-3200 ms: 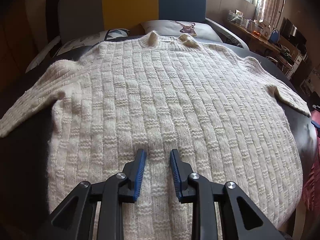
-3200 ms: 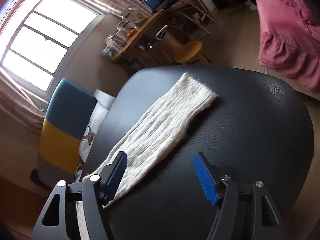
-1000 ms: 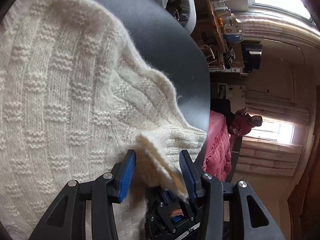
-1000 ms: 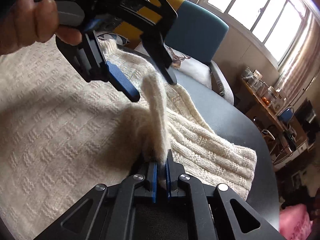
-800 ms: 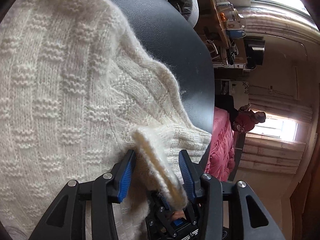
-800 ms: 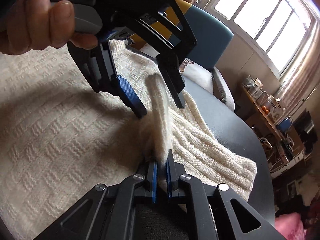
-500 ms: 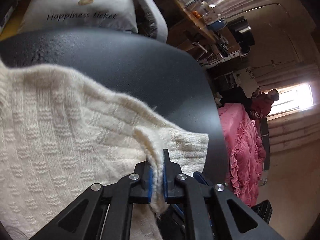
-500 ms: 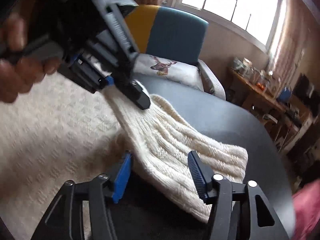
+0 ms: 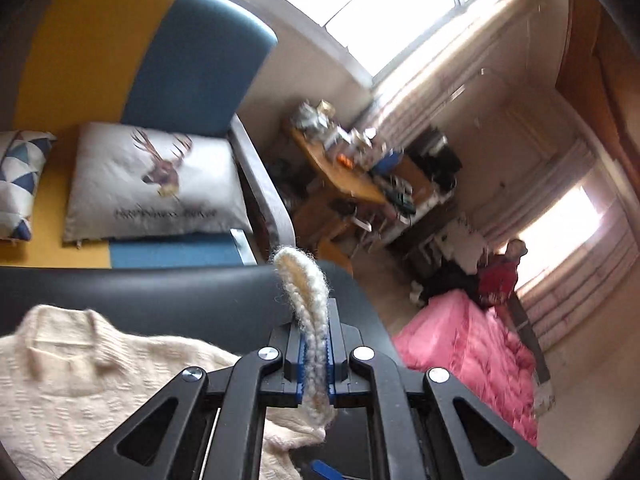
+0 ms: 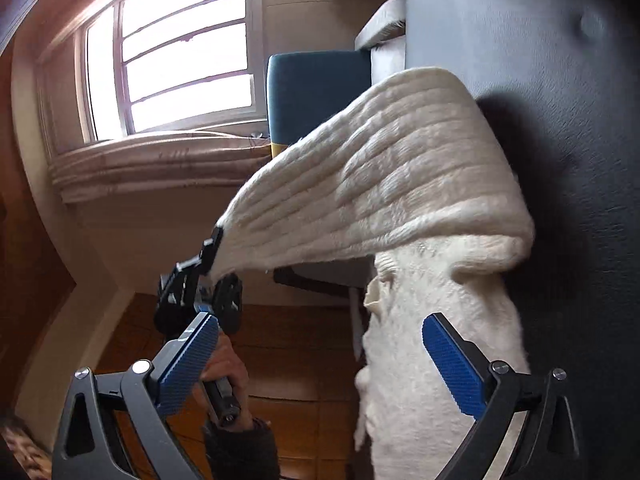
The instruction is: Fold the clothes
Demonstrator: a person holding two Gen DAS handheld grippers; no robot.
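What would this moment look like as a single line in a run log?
step: fold sleeve | left gripper: shut on cream knitted sweater's sleeve, lifted | right gripper: jaws opening, empty | surface: black padded table

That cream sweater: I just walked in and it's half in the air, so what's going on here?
A person is folding a cream cable-knit sweater on a black padded surface. The left tongs are shut on the sleeve's cuff and hold the sleeve lifted off the surface. The right tongs are opening, with nothing pressed between their pads.
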